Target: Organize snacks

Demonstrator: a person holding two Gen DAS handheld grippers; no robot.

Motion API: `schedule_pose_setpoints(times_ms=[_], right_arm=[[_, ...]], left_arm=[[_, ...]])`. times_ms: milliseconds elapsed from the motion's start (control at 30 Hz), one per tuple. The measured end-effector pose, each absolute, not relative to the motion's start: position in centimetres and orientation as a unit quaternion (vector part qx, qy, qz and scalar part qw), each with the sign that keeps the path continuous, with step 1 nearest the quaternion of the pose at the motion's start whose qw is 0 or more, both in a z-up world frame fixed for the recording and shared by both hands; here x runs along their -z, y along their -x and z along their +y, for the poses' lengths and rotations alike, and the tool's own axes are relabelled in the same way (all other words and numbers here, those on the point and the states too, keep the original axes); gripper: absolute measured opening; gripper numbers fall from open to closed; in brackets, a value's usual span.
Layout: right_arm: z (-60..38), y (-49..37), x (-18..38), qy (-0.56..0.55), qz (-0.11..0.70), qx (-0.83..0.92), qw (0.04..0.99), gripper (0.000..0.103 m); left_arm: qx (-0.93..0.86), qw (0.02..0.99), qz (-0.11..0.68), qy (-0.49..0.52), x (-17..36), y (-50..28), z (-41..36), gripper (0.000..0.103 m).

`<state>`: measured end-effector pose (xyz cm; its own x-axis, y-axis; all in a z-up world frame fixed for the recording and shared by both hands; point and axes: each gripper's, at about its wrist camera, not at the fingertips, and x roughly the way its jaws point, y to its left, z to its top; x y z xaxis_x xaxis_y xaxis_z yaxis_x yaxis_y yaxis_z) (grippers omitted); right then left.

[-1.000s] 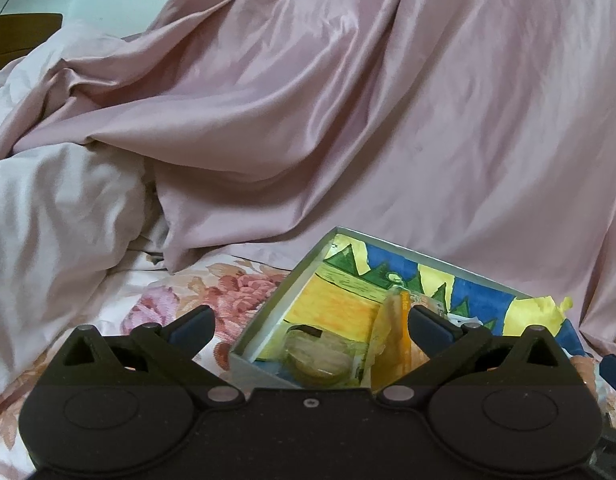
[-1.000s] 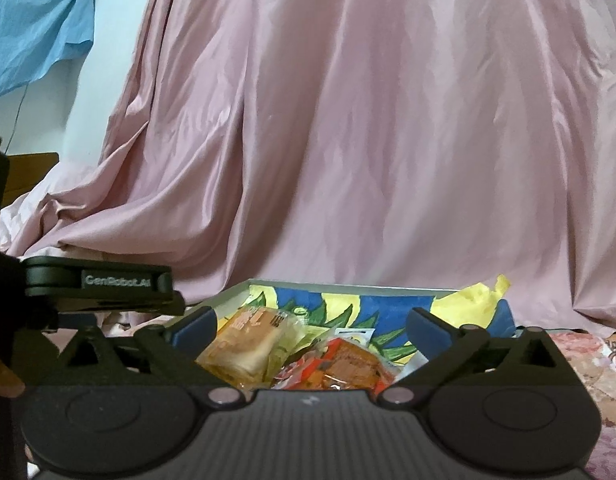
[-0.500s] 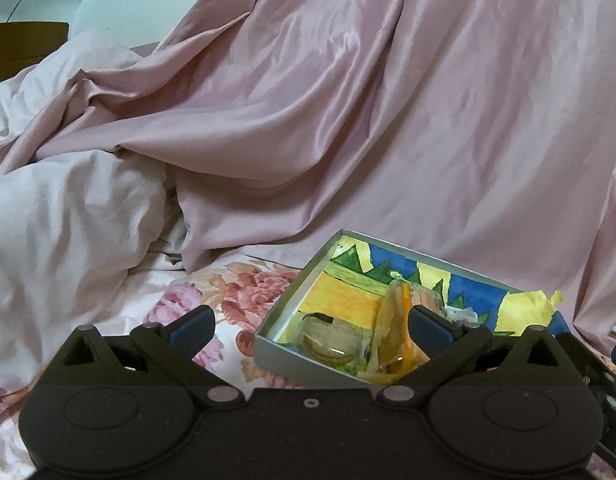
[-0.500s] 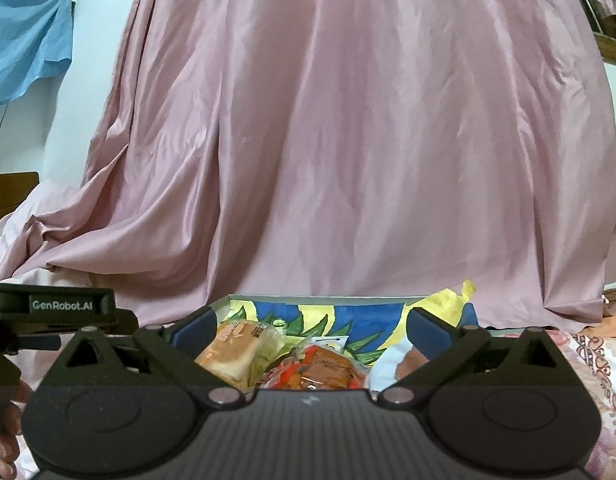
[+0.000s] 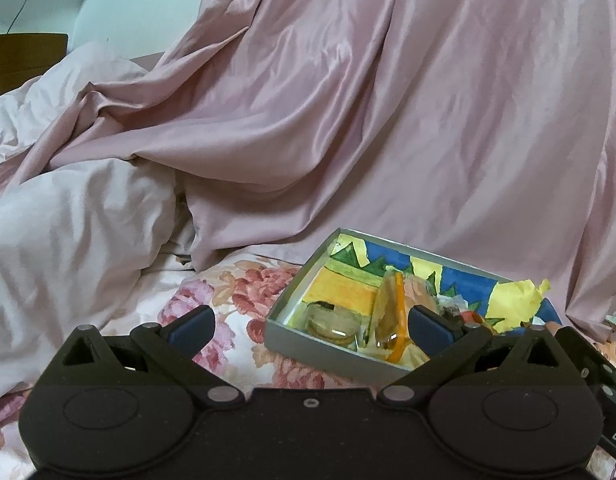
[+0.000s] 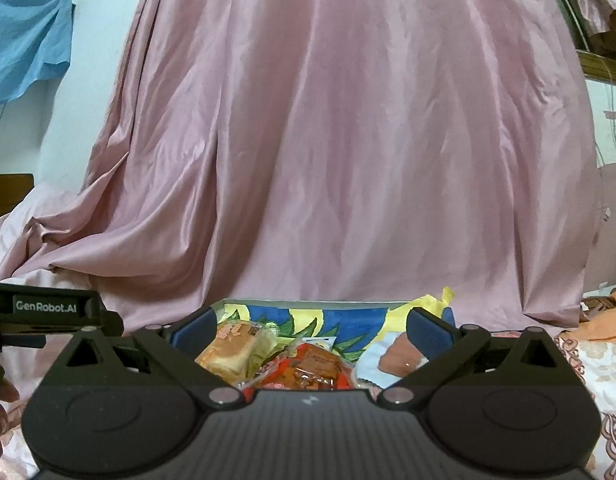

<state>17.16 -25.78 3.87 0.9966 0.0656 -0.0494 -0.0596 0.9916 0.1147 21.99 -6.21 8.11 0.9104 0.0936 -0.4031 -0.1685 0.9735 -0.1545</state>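
A shallow grey box [image 5: 328,350] with a painted blue, yellow and green inside lies on a floral bedsheet [image 5: 236,300]. It holds wrapped snacks: a clear pack of round biscuits [image 5: 334,322] and an orange-edged clear pack [image 5: 392,320]. In the right wrist view the box [image 6: 308,303] holds a wrapped bun [image 6: 232,346], a red pack [image 6: 308,368] and a blue-white pack [image 6: 388,358]. My left gripper [image 5: 310,326] is open and empty, near the box's left front. My right gripper [image 6: 312,332] is open and empty above the snacks.
A pink satin sheet [image 5: 348,120] hangs behind the box. A rumpled pale duvet [image 5: 60,216] lies to the left. The left gripper's body [image 6: 44,308] shows at the right view's left edge. Orange cloth [image 6: 604,320] lies at the right.
Both grippers have drawn back and up from the box; it now sits farther away in the left wrist view. Both stayed open and empty.
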Motion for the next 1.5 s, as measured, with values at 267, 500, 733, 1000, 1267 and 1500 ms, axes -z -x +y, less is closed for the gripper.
schedule_pose_setpoints(times_ms=[267, 500, 733, 1000, 1267, 1500], right_arm=[[-25.9, -15.3, -3.2, -0.068, 0.049, -0.019, 0.996, 0.103], [-25.8, -13.3, -2.9, -0.062, 0.055, -0.022, 0.996, 0.103], [-25.7, -11.5, -2.5, -0.055, 0.061, -0.019, 0.996, 0.103], [-25.5, -9.5, -2.0, -0.049, 0.067, -0.015, 0.996, 0.103], [-25.0, -7.4, -1.4, -0.041, 0.078, -0.027, 0.996, 0.103], [-24.7, -5.8, -0.7, -0.047, 0.095, -0.021, 0.994, 0.103]], left_arm=[[-0.066, 0.971, 0.205, 0.106, -7.5, -19.8, -5.6, 0.102], [-0.065, 0.973, 0.197, 0.099, -6.9, -17.2, -5.5, 0.102], [-0.064, 0.976, 0.19, 0.079, -6.3, -14.4, -5.5, 0.102], [-0.062, 0.977, 0.196, 0.061, -5.0, -11.5, -5.1, 0.102], [-0.056, 0.977, 0.195, 0.06, -4.6, -9.3, -4.9, 0.102], [-0.051, 0.979, 0.192, 0.053, -4.4, -7.4, -4.5, 0.102]])
